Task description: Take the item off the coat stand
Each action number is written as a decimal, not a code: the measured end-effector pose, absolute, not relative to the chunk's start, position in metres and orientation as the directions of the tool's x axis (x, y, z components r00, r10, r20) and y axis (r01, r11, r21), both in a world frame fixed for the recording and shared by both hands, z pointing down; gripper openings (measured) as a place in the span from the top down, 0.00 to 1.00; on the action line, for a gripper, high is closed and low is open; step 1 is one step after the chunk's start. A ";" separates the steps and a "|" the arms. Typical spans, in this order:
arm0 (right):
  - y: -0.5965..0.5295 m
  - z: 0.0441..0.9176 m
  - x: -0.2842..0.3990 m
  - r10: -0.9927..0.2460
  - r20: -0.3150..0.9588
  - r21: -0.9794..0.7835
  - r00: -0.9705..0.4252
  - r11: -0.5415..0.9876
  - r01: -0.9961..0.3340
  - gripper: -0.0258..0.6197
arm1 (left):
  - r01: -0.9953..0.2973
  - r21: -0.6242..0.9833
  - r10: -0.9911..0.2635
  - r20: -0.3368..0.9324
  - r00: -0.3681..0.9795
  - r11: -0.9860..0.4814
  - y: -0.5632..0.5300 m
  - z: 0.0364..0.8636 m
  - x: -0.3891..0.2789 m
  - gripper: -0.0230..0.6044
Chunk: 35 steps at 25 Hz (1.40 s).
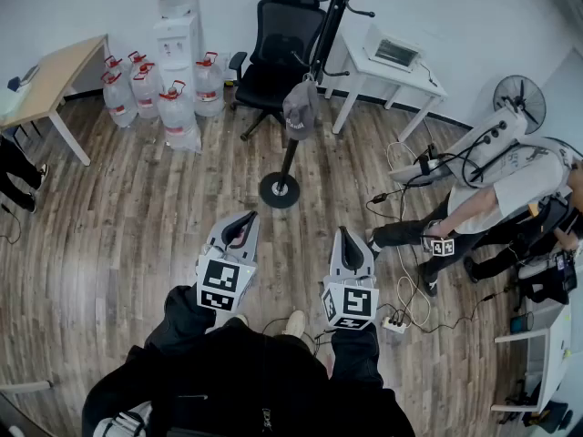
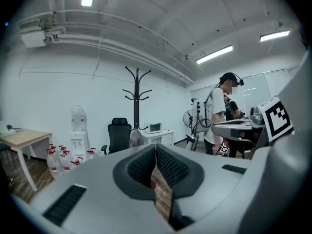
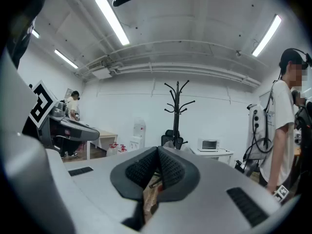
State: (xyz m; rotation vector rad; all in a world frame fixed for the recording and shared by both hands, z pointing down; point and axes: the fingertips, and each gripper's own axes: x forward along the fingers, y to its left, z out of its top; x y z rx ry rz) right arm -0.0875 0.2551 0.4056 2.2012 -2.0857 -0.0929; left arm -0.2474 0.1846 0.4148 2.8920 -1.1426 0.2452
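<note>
The black coat stand (image 1: 293, 144) rises from a round base on the wood floor, ahead of me. A grey cap (image 1: 300, 107) hangs from it about halfway up the pole. Both grippers are held low and near my body, well short of the stand. My left gripper (image 1: 244, 220) is shut with nothing in it, and so is my right gripper (image 1: 347, 236). In the left gripper view the coat stand (image 2: 137, 99) is far off beyond the shut left gripper (image 2: 155, 148), with the cap (image 2: 136, 138) at its foot. In the right gripper view the coat stand (image 3: 177, 111) lies beyond the shut right gripper (image 3: 158, 150).
A black office chair (image 1: 273, 53) stands just behind the stand, and a white table (image 1: 414, 78) carries a small oven. Several water bottles (image 1: 164, 94) and a dispenser (image 1: 178, 25) are at the back left. A person (image 1: 492, 198) sits at the right among cables, with a power strip (image 1: 394, 324) nearby.
</note>
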 end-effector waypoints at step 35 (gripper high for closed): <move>0.062 0.431 0.047 -0.998 0.061 0.067 0.017 -0.013 -0.998 0.94 | -0.716 -0.021 -0.709 0.168 0.685 -0.698 -0.003 0.426 -0.117 0.92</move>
